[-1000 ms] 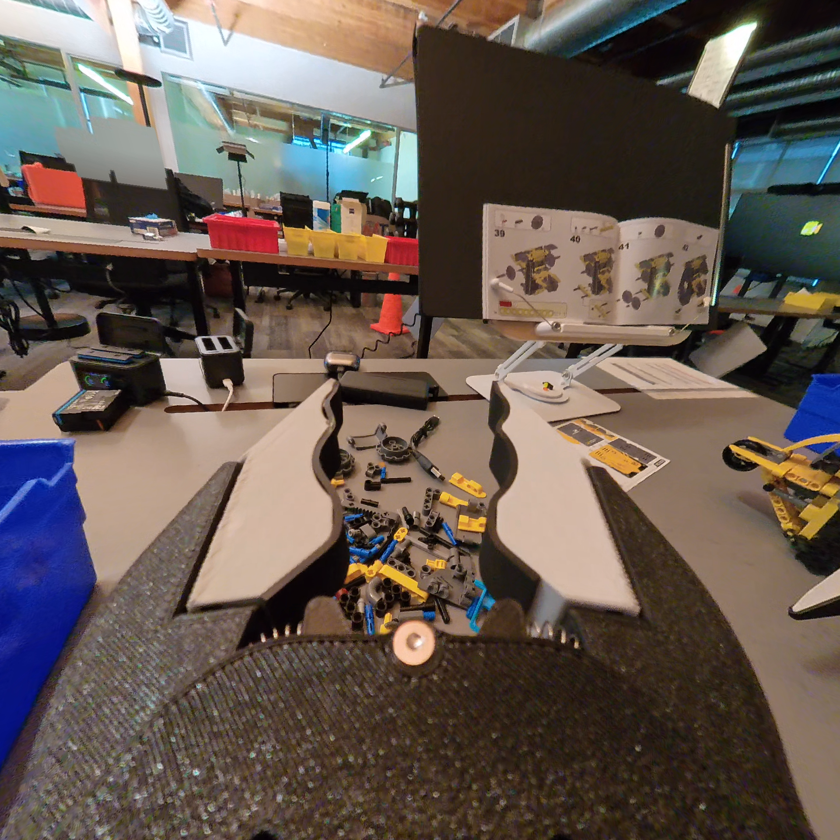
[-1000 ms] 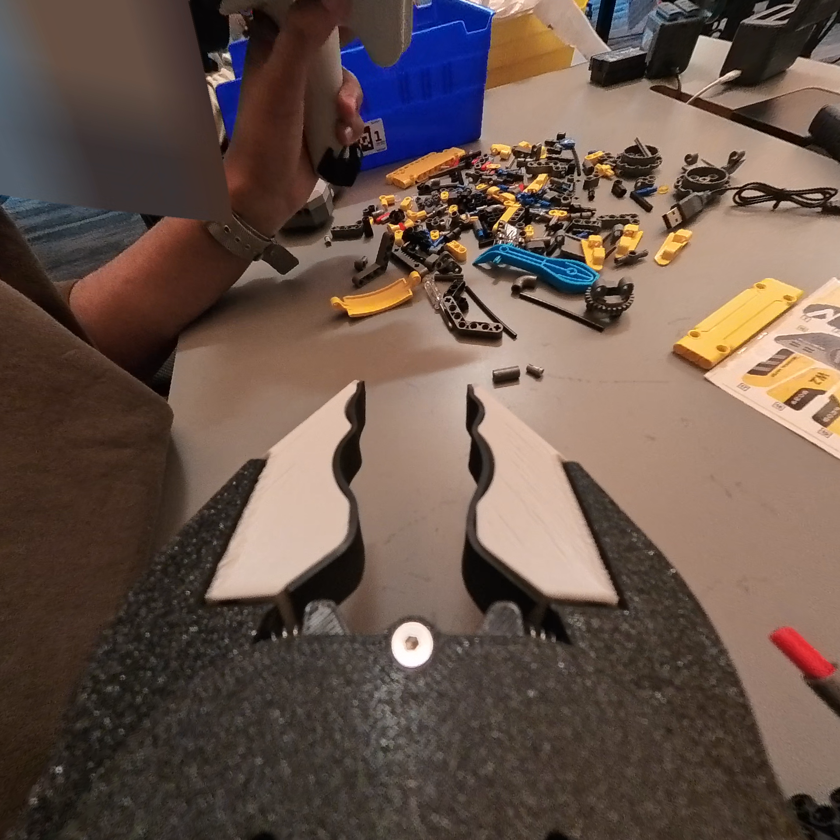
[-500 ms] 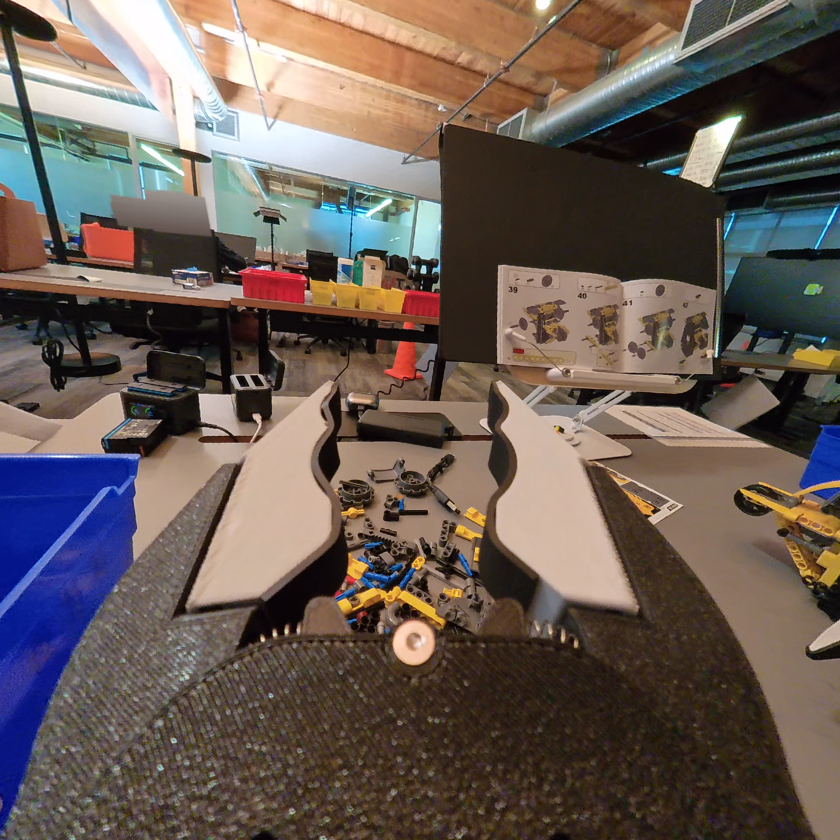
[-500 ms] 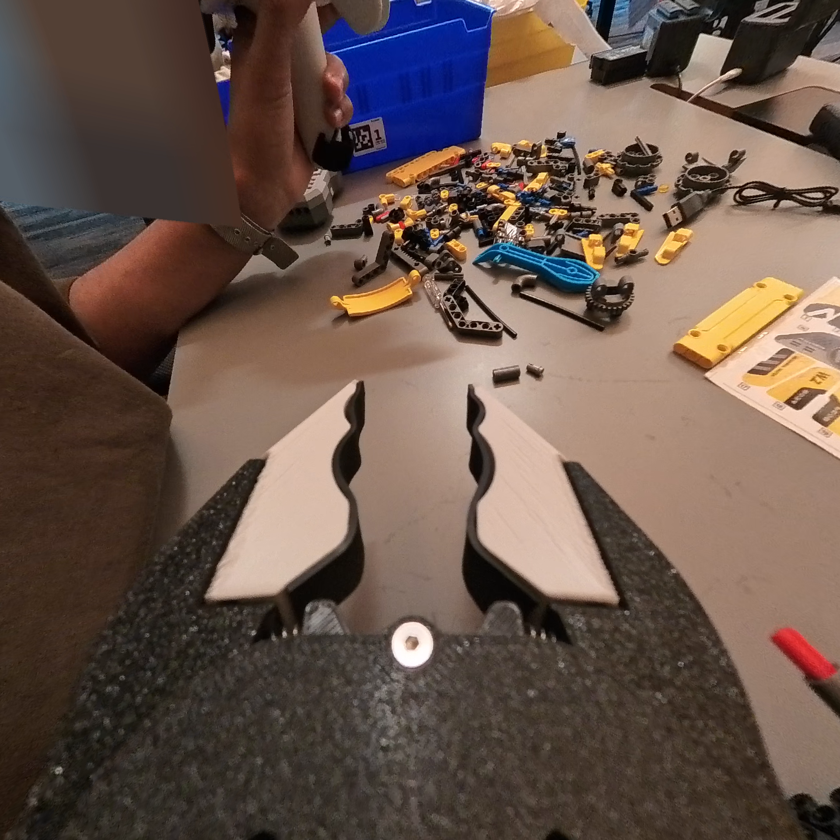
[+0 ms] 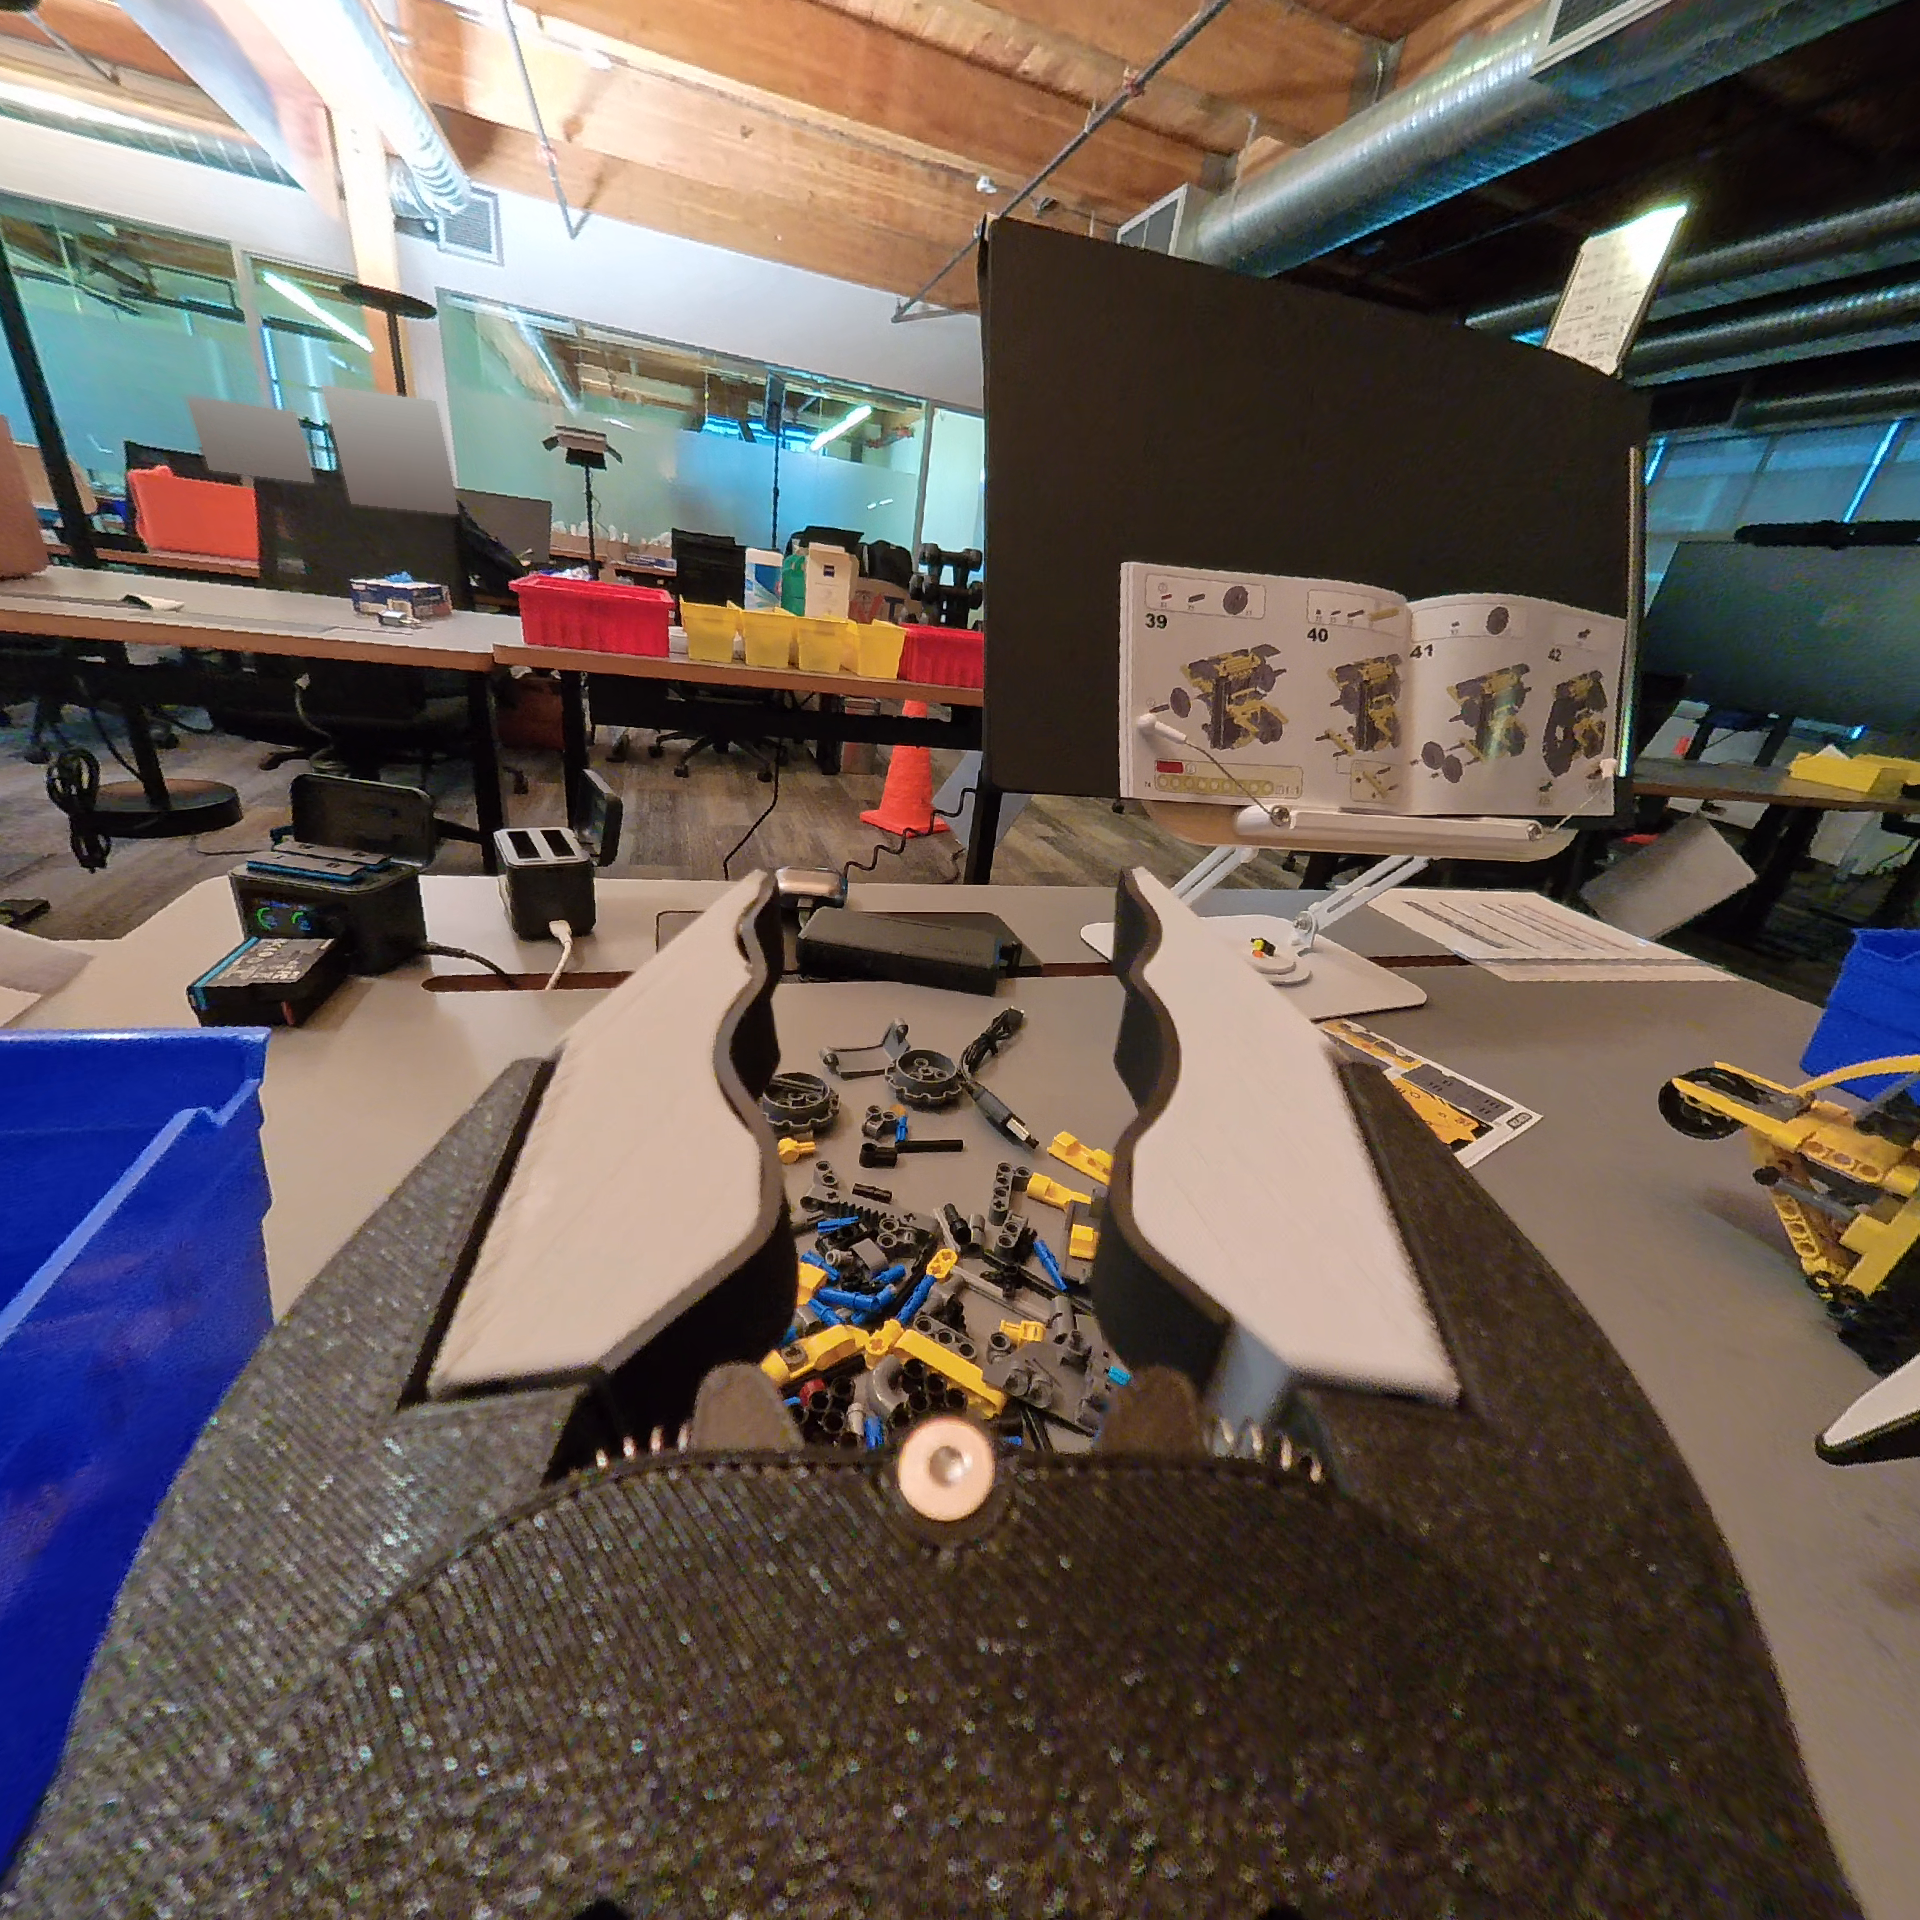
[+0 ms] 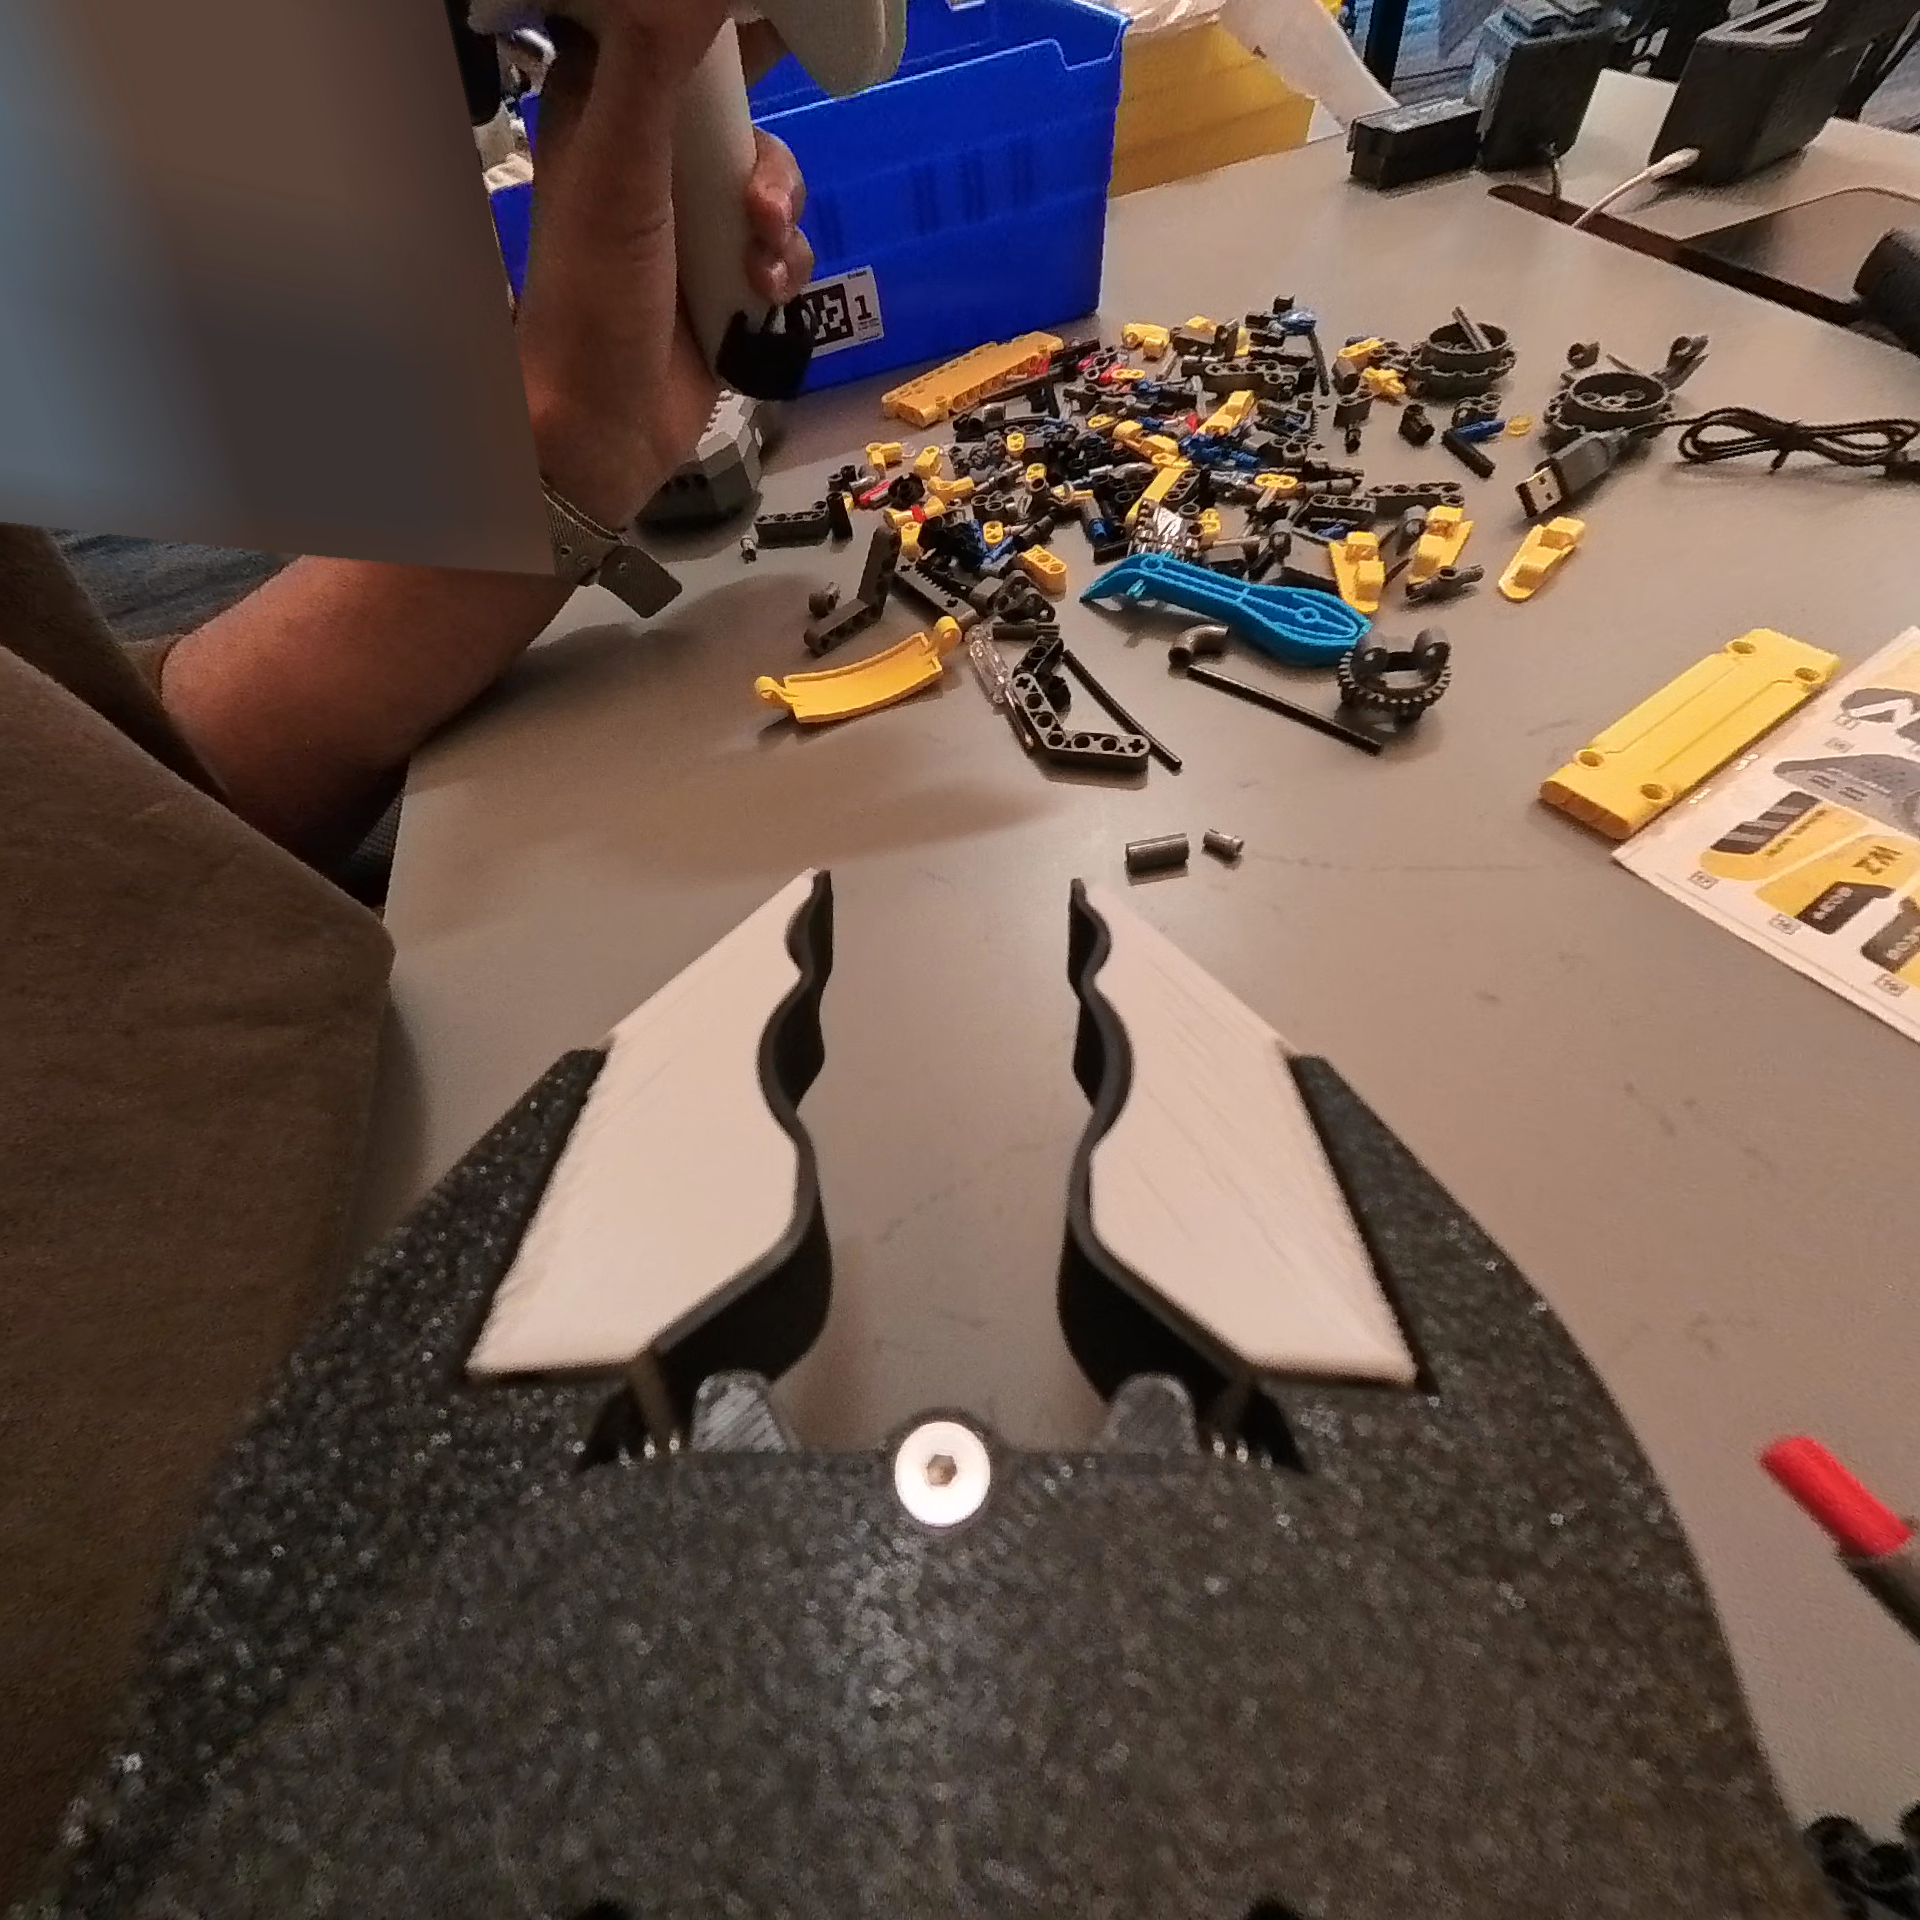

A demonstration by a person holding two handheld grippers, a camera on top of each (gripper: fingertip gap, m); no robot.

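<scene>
- Between the fingers of the left hand-held gripper [image 5: 945,914], which is spread wide and holds nothing, a scattered pile of small building pieces [image 5: 935,1247] lies on the grey tabletop [image 5: 1621,1278]; this gripper hangs above the pile without touching it.
- Ahead of it, past the pile, an open instruction booklet [image 5: 1371,707] stands upright on a white stand, facing the gripper.
- To its left sits a blue bin [image 5: 114,1226]; to its right, a partly built yellow model vehicle [image 5: 1829,1174].
- Low over bare tabletop, the right hand-held gripper [image 6: 951,899] is also released and empty.
- Just ahead of its right finger lie two tiny dark pins [image 6: 1179,850], apart from everything else.
- Farther ahead, a curved yellow piece [image 6: 857,681] lies with its long axis crosswise to the fingers.
- Ahead and right, a bright blue tool [image 6: 1236,613] lies crosswise too, and a long yellow panel [image 6: 1688,727] runs diagonally, its far end pointing away to the right, beside a sticker sheet [image 6: 1808,883].
- Ahead and left, a person's hand [image 6: 665,260] grips the other gripper's handle.
</scene>
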